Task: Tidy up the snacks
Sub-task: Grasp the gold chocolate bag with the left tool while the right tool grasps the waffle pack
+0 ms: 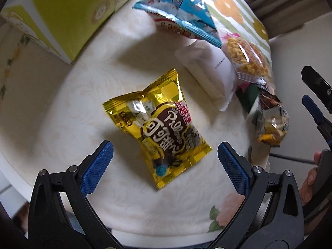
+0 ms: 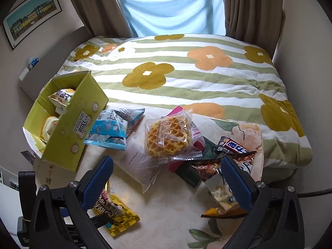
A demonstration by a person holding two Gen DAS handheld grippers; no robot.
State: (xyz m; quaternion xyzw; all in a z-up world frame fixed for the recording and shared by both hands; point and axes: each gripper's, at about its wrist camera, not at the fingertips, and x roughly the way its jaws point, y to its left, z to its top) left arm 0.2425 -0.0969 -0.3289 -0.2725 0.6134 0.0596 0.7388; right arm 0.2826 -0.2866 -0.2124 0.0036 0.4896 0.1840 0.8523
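A gold and brown cocoa snack packet [image 1: 157,126] lies flat on the cream cloth, just ahead of my open, empty left gripper [image 1: 165,166]; it also shows in the right wrist view [image 2: 118,213]. A yellow-green box [image 2: 68,124] holding snacks stands at the left. A blue packet [image 2: 112,128], a white packet [image 2: 137,164], a clear waffle packet [image 2: 168,137] and dark packets [image 2: 228,166] lie in a loose pile. My right gripper [image 2: 168,178] is open and empty above the pile's near side.
The cloth [image 2: 166,207] lies on a bed with a striped flower blanket [image 2: 186,72]. A window with curtains is behind. The right gripper shows at the right edge of the left wrist view [image 1: 315,101].
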